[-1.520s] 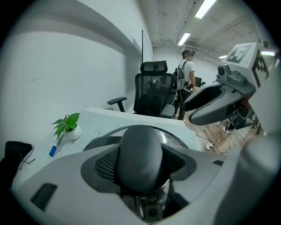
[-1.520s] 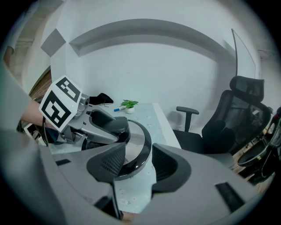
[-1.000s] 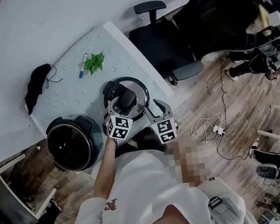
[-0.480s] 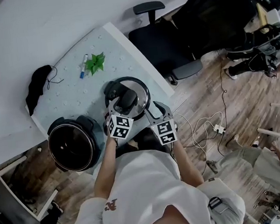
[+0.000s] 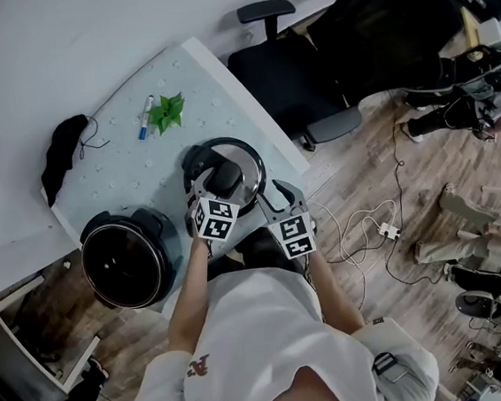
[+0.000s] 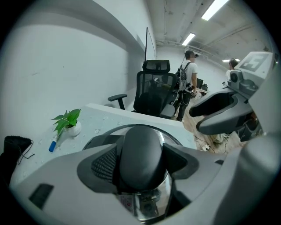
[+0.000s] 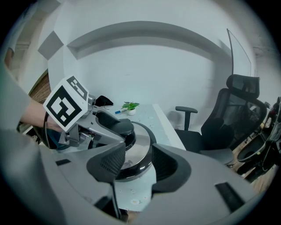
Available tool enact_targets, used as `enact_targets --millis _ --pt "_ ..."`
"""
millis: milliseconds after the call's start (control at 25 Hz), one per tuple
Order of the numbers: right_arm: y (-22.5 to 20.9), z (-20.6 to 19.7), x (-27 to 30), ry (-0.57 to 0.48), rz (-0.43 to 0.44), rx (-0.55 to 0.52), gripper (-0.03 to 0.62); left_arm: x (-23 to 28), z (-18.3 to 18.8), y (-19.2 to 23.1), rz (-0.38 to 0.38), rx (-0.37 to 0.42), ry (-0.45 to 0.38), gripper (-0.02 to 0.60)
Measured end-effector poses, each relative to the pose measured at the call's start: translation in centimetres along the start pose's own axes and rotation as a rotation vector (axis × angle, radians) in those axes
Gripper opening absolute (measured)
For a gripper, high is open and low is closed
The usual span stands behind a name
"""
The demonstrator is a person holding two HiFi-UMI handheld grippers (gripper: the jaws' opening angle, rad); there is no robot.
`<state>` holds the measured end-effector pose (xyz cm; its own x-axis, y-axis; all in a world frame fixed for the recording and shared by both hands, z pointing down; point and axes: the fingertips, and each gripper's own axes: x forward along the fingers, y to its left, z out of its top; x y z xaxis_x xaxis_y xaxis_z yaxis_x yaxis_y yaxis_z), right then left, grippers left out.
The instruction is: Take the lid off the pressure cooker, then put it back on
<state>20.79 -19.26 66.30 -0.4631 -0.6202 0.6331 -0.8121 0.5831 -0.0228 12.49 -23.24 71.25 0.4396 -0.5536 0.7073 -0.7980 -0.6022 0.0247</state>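
Two hand-held grippers, one in each hand. The left hand-held gripper [image 6: 141, 161] has its jaws spread wide, yet both pads press the sides of the one black knob [image 5: 227, 176]. The right hand-held gripper [image 7: 137, 165] is spread and pinches nothing; the lid's rim shows in its gap.

One lid [image 5: 249, 170] lies on the tabletop [image 5: 131, 168] at the near edge, right of the middle. In the head view its near part is hidden under the grippers. One open cooker pot [image 5: 128, 259] stands at the near left corner, its inside too dark to read.

Toward the far edge stand one potted plant [image 5: 168, 112] and, just beside it, one pen [image 5: 145, 119]. One black item [image 5: 59, 157] with a cord, hard to identify, lies at the far left corner. Beyond the right edge is one office chair [image 5: 286, 76].
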Motion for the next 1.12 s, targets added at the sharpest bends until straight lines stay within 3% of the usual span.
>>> enact_targets --millis 240,680,1120 --pt "-0.4 0.0 0.1 0.003 0.005 -0.001 0.190 0.7 -0.6 -0.1 -0.007 -0.032 0.040 0.278" --pt "-0.4 0.5 -0.8 -0.015 -0.006 -0.003 0.190 0.4 -0.6 -0.4 -0.038 -0.012 0.090 0.275" --pt "1.1 3.9 -3.9 -0.100 -0.054 -0.014 0.190 -4.9 3.6 -0.3 -0.063 0.046 0.013 0.275"
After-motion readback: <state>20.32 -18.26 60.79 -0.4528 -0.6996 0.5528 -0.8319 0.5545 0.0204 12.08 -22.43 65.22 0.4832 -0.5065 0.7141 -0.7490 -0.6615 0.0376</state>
